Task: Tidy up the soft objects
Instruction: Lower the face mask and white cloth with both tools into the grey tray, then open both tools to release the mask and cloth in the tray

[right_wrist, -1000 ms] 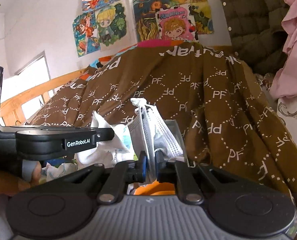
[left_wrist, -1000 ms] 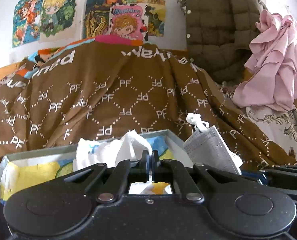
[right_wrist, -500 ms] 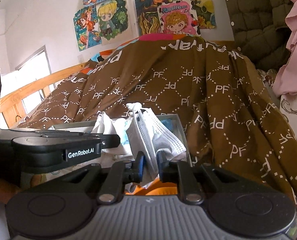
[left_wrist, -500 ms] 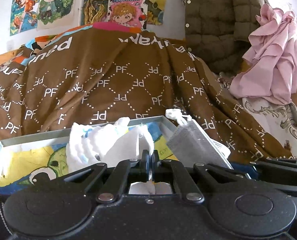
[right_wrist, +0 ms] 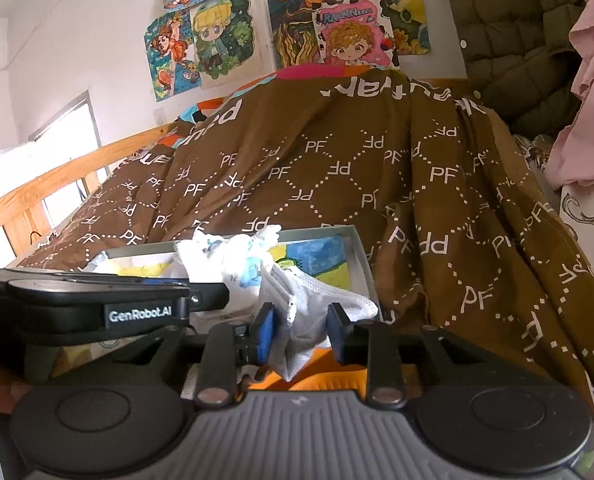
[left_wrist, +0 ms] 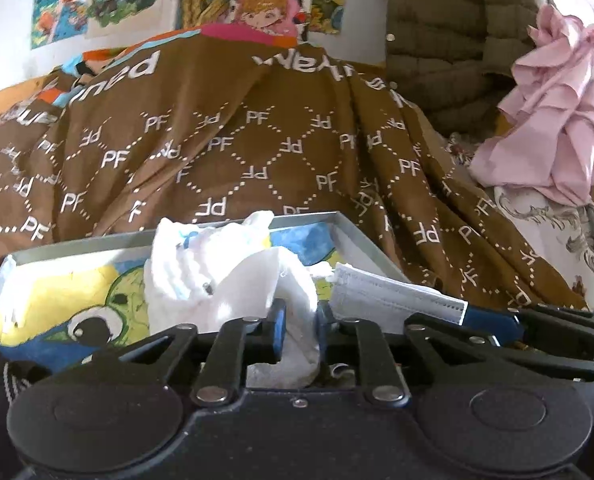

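A grey box (left_wrist: pixel 217 233) with a colourful drawing on its floor lies on the bed. My left gripper (left_wrist: pixel 299 320) is at its near edge, jaws opening, with a crumpled white face mask (left_wrist: pixel 217 276) sagging loosely between the pads. To its right a grey mask (left_wrist: pixel 389 300) lies flat over the box's near right corner, by a finger (left_wrist: pixel 537 326) of my right gripper. In the right wrist view my right gripper (right_wrist: pixel 301 328) is opening too; the grey mask (right_wrist: pixel 313 304) droops in the gap, not pinched. The left gripper's finger (right_wrist: pixel 137 300) crosses at the left, over the box (right_wrist: pixel 317 233).
A brown blanket (left_wrist: pixel 257 152) printed with "PF" is heaped right behind the box. A pink garment (left_wrist: pixel 557 120) and an olive quilted jacket (left_wrist: pixel 449 32) hang at the right. A wooden bed rail (right_wrist: pixel 57 176) runs along the left, drawings (right_wrist: pixel 217 36) on the wall.
Both pairs of jaws have gone from shut to apart. The grey mask, held upright before, has dropped to lie flat at the box's corner; the white mask has slumped into the box.
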Demonstrator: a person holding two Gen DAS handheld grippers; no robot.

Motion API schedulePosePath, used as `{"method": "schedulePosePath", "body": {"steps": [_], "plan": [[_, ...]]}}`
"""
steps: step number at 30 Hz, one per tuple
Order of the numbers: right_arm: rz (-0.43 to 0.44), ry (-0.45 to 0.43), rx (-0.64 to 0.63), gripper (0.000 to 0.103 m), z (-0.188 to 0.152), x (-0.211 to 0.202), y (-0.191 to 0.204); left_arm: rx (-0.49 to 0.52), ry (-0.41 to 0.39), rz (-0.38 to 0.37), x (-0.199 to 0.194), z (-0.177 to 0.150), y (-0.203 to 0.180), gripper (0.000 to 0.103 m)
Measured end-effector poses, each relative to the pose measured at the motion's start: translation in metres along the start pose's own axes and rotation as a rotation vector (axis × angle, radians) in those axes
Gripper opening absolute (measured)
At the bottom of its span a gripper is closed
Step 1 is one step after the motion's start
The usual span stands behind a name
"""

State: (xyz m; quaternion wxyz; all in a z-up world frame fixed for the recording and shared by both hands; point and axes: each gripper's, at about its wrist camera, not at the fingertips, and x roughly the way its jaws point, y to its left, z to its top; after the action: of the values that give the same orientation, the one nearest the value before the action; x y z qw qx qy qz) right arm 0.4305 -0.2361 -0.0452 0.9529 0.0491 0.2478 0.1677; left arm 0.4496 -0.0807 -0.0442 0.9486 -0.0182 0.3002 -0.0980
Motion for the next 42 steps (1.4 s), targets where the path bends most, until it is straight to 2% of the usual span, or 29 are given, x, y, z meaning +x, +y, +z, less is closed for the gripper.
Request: {"method": "schedulePosePath", "body": {"steps": [7,9,16,19,24,30,42], "plan": [[0.0,-0.014,0.016,0.043,0.001,-0.001,-0.002,-0.001,-0.024,0.016,-0.007,0.002,0.002,0.041],[0.0,-0.021,0.023,0.046,0.001,-0.002,-0.004,-0.015,-0.03,0.022,-0.009,0.001,0.003,0.056],[-0.002,-0.041,0.052,0.06,0.003,-0.006,-0.008,-0.096,-0.06,0.067,-0.019,-0.005,0.013,0.08],[-0.009,-0.051,0.061,0.067,0.003,-0.008,-0.01,-0.128,-0.077,0.086,-0.025,-0.006,0.018,0.091],[-0.035,-0.076,0.064,0.089,0.004,-0.015,-0.011,-0.15,-0.105,0.121,-0.037,-0.007,0.023,0.101],[-0.027,-0.119,0.116,0.099,0.008,-0.027,-0.019,-0.151,-0.138,0.156,-0.053,-0.01,0.021,0.102],[-0.021,-0.135,0.128,0.103,0.011,-0.032,-0.021,-0.147,-0.166,0.183,-0.068,-0.006,0.017,0.102]]}}
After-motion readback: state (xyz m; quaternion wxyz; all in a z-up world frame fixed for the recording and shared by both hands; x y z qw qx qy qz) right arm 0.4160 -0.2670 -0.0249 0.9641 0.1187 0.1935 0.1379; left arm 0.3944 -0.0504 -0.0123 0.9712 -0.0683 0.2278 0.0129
